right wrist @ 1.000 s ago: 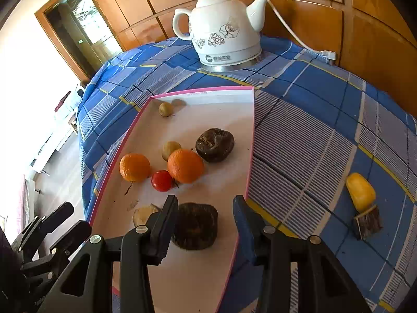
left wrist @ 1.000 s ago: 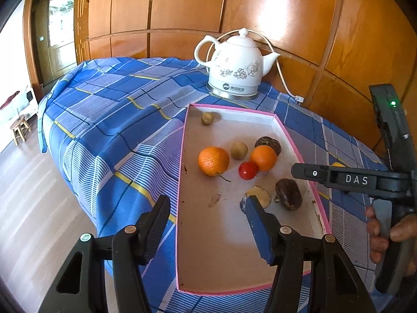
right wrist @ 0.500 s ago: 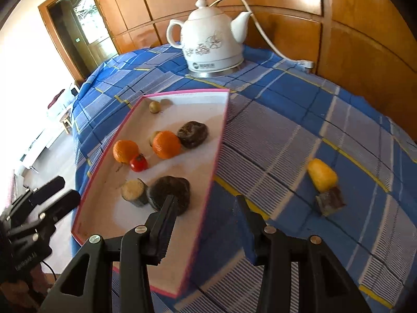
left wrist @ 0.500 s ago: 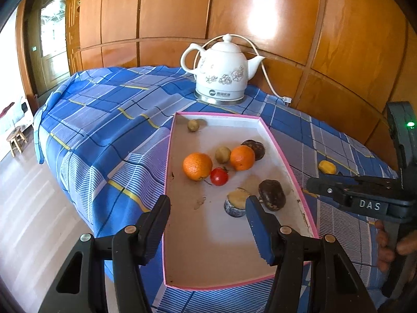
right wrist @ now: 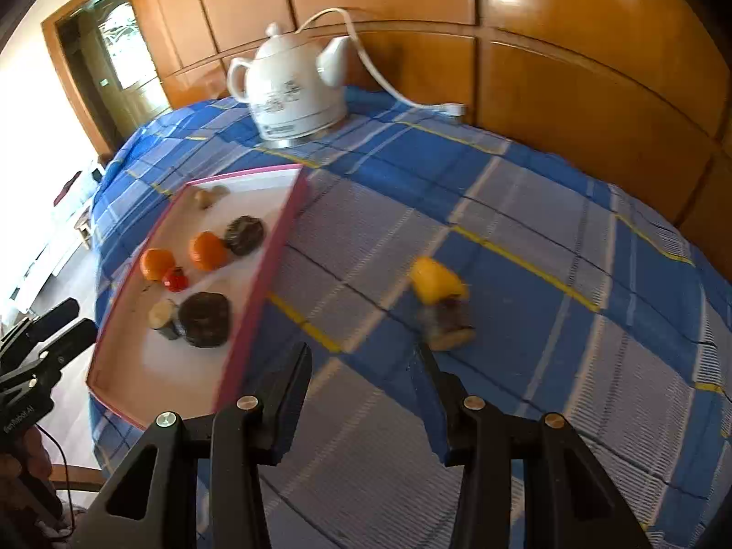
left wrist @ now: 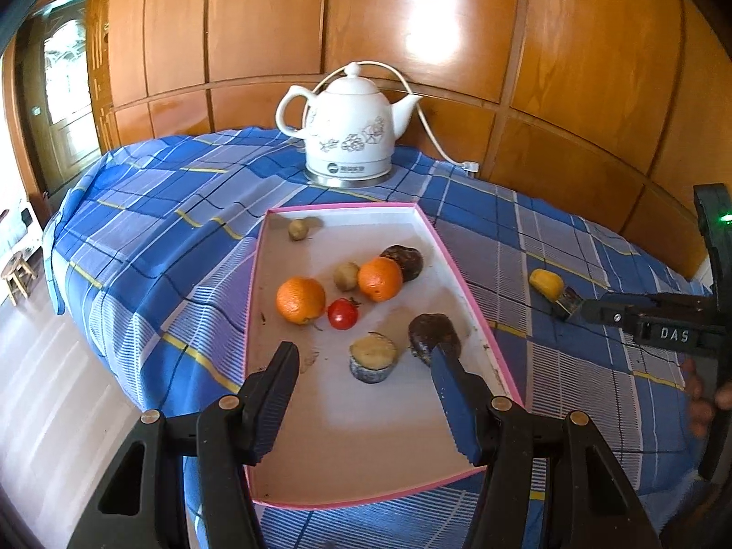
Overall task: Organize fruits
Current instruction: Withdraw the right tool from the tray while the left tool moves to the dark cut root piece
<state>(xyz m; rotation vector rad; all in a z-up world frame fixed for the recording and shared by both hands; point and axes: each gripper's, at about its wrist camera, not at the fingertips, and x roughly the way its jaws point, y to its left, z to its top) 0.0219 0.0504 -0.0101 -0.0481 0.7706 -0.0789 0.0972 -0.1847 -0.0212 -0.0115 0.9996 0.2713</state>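
A pink-rimmed white tray (left wrist: 462, 274) (right wrist: 274, 247) lies on the blue plaid tablecloth. It holds two oranges (left wrist: 300, 299) (left wrist: 379, 278), a small red tomato (left wrist: 342, 314), two small brown fruits (left wrist: 346, 275) (left wrist: 297, 228), two dark wrinkled fruits (left wrist: 432, 331) (left wrist: 405, 261) and a cut pale piece (left wrist: 373, 357). My left gripper (left wrist: 363, 366) hovers open over the tray's near half, nothing between its fingers. A yellow fruit (right wrist: 434, 279) and a dark cut piece (right wrist: 446, 322) lie on the cloth right of the tray. My right gripper (right wrist: 361, 375) is open and empty just short of them.
A white electric kettle (left wrist: 352, 137) (right wrist: 293, 91) with its cord stands behind the tray near the wood-panelled wall. The table edge drops off at the left to the floor, where a small stool (left wrist: 16, 270) stands. A hand (left wrist: 704, 393) holds the right gripper's handle.
My right gripper has swung right, off the tray and out over the cloth toward the yellow fruit. The left gripper has drawn back slightly from the tray; the fruits now appear farther away.
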